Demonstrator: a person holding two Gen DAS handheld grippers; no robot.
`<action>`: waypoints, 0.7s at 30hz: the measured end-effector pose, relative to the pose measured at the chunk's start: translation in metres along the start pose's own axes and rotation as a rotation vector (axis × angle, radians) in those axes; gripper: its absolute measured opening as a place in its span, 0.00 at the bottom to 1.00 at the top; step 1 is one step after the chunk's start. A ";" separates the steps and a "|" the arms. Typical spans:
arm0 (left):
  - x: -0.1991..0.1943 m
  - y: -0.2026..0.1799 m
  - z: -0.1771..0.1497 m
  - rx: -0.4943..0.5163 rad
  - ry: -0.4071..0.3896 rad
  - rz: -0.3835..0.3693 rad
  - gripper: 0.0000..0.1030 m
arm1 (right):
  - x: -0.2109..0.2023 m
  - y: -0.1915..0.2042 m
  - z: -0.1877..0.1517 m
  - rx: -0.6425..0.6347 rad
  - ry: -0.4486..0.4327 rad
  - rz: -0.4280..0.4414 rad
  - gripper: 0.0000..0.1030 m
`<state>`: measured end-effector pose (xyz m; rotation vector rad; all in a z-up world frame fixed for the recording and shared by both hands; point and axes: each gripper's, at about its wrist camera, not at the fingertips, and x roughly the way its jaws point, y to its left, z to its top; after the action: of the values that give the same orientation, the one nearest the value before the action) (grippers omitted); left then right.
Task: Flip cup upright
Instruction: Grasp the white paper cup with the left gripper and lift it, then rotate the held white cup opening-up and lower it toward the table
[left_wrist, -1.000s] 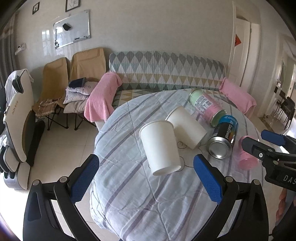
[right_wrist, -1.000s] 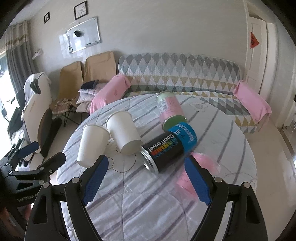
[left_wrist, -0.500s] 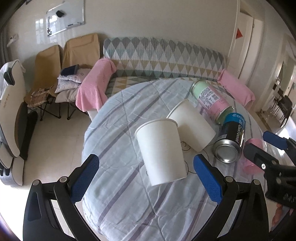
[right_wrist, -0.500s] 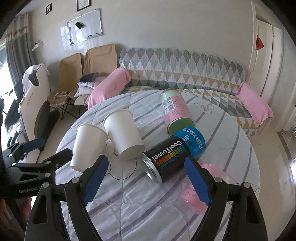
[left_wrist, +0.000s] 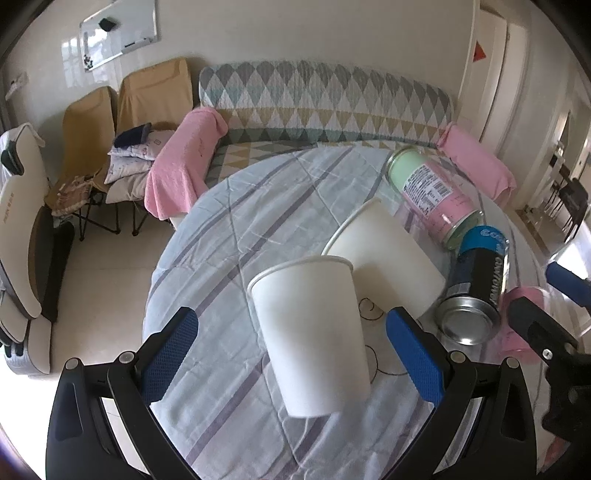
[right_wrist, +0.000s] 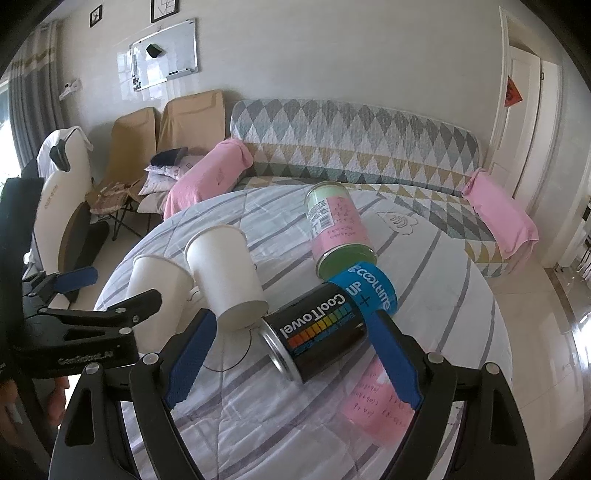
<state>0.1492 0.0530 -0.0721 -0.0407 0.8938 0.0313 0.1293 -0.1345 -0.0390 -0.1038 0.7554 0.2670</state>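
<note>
- The left tool (left_wrist: 291, 350) is hovering with its blue pads spread wide on either side of the nearer white paper cup (left_wrist: 314, 332), touching neither side.
- That cup is lying on its side on the striped bench cloth (left_wrist: 221, 258), rim pointing away, just beside a second white paper cup (left_wrist: 388, 262) also lying down.
- The right tool (right_wrist: 291, 362) is hanging spread apart over the black CoolTowel can (right_wrist: 321, 332), which is lying on the bench.
- A pink-and-green can (right_wrist: 338, 229) is lying beyond it, near a pink transparent cup (right_wrist: 376, 410) that is resting by the right pad.
</note>
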 end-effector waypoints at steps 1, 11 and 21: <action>0.004 -0.001 0.002 0.004 0.009 0.007 1.00 | 0.001 -0.001 0.001 0.003 0.000 0.002 0.83; 0.043 -0.001 0.007 0.022 0.123 -0.009 0.74 | 0.008 -0.007 -0.003 0.019 0.007 0.019 0.83; 0.009 -0.005 -0.004 0.049 0.083 -0.043 0.71 | -0.001 -0.008 -0.010 0.027 0.001 0.021 0.83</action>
<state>0.1522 0.0481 -0.0818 -0.0155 0.9756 -0.0325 0.1246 -0.1438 -0.0455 -0.0703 0.7607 0.2762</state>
